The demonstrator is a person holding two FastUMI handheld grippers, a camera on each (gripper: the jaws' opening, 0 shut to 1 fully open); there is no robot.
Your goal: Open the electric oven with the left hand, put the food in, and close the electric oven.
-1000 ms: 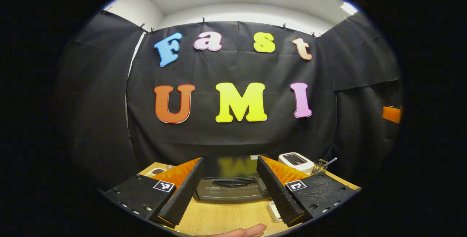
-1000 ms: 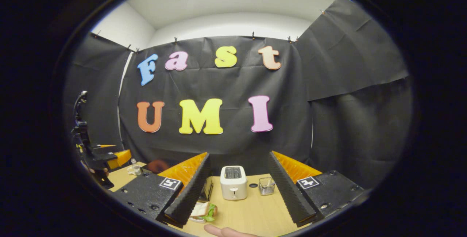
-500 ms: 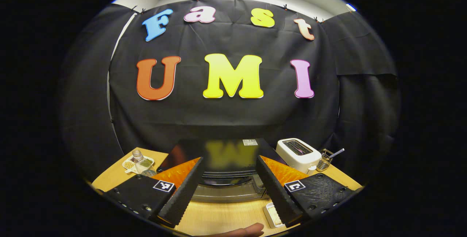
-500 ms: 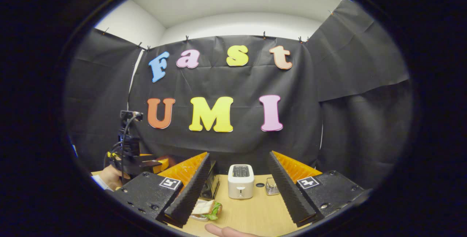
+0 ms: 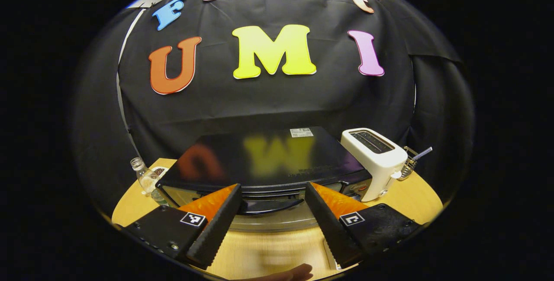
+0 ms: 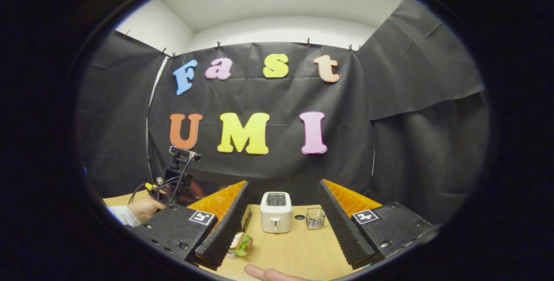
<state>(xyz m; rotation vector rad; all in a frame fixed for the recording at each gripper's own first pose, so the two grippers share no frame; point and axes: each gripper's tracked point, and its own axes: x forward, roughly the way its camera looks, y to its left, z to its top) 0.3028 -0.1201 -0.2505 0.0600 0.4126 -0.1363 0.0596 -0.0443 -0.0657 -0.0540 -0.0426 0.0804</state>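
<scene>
Clearly the electric oven (image 5: 264, 164) has grown much larger in the left gripper view than a second ago, so the approach to its door is nearly done. It sits on the wooden table (image 5: 268, 253), long axis running side to side, door facing the camera. Its door handle (image 5: 270, 206) lies crosswise between the spread, empty fingers of the left gripper (image 5: 269, 222). Right of the oven, the right gripper (image 6: 281, 224) hangs open above the sandwich (image 6: 240, 243).
</scene>
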